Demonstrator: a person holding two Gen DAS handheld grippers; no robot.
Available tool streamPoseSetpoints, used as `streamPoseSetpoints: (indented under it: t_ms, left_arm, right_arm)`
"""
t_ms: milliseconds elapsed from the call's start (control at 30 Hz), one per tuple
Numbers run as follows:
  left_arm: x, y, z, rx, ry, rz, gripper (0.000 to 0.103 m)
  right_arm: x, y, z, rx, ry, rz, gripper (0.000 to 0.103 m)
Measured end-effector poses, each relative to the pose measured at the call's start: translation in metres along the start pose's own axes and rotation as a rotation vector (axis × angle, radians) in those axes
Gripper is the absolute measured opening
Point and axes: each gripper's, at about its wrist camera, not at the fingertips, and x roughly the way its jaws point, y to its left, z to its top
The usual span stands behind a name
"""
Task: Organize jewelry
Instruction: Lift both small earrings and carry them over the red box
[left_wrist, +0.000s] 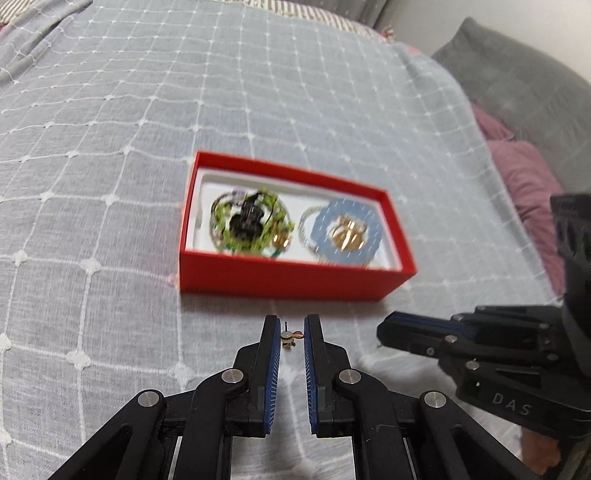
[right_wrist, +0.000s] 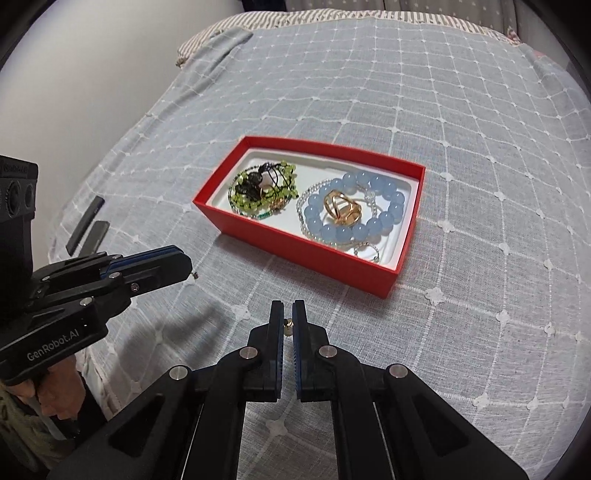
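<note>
A red box (left_wrist: 288, 278) (right_wrist: 295, 242) with a white lining sits on the bed. It holds a green bead bracelet (right_wrist: 258, 192), a blue bead bracelet (right_wrist: 351, 206), a gold ring (right_wrist: 341, 212) and a silver chain (right_wrist: 364, 251). My left gripper (left_wrist: 291, 334) is in front of the box, jaws narrowly apart around a small earring (left_wrist: 287, 338) that touches the left pad. My right gripper (right_wrist: 288, 319) is nearly shut with a small gold stud (right_wrist: 289, 325) between its pads. Each gripper shows in the other's view, the right (left_wrist: 391, 332) and the left (right_wrist: 184, 262).
The bed is covered by a grey quilt with a white grid (right_wrist: 406, 92). Two dark flat bars (right_wrist: 88, 230) lie near the bed's left edge. A grey cushion (left_wrist: 517, 74) and purple fabric (left_wrist: 524, 173) lie at the right side.
</note>
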Motion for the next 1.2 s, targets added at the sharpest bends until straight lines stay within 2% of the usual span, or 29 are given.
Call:
streamPoseSetpoints:
  t_ms: [500,600,733,1200]
  left_arm:
    - [0.002,-0.010,0.034,0.001,-0.089,-0.065,0.008]
    - [0.007,-0.011,0.038,-0.008,-0.088,-0.086,0.008]
    - [0.017,-0.013,0.043,0.002,-0.080,-0.071,0.008]
    - [0.046,-0.009,0.054,-0.010,-0.048,-0.040,0.008]
  right_arm:
    - [-0.024,-0.012,0.023,0.071,-0.109,0.039,0.004]
    - [-0.028,-0.012,0.029,0.082,-0.150,0.048,0.004]
    - [-0.028,-0.012,0.037,0.101,-0.192,0.061,0.004]
    - [0.002,-0.018,0.052,0.147,-0.194,0.078,0.004]
